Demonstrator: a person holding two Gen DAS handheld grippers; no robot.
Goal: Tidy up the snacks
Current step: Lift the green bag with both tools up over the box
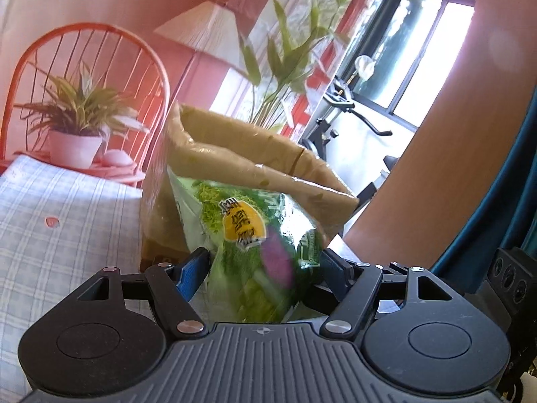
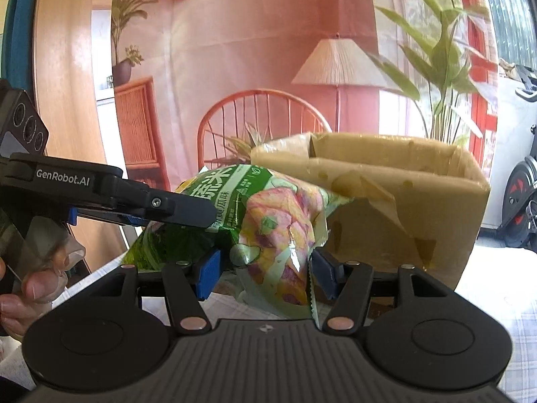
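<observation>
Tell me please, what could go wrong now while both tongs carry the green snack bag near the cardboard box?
1. The green snack bag is soft and crumpled; the right tongs pinch only its lower part, so it may slip or tear at the serrated edge.
2. Both the left tongs and the right grip the same bag; pulling apart could rip it.
3. The cardboard box has flaps folded inward, which may block the bag.

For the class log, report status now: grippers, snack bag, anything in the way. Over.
Left gripper and right gripper both clamped on green snack bag, bag held clear of the tablecloth. Open cardboard box just behind. Nothing between.
</observation>
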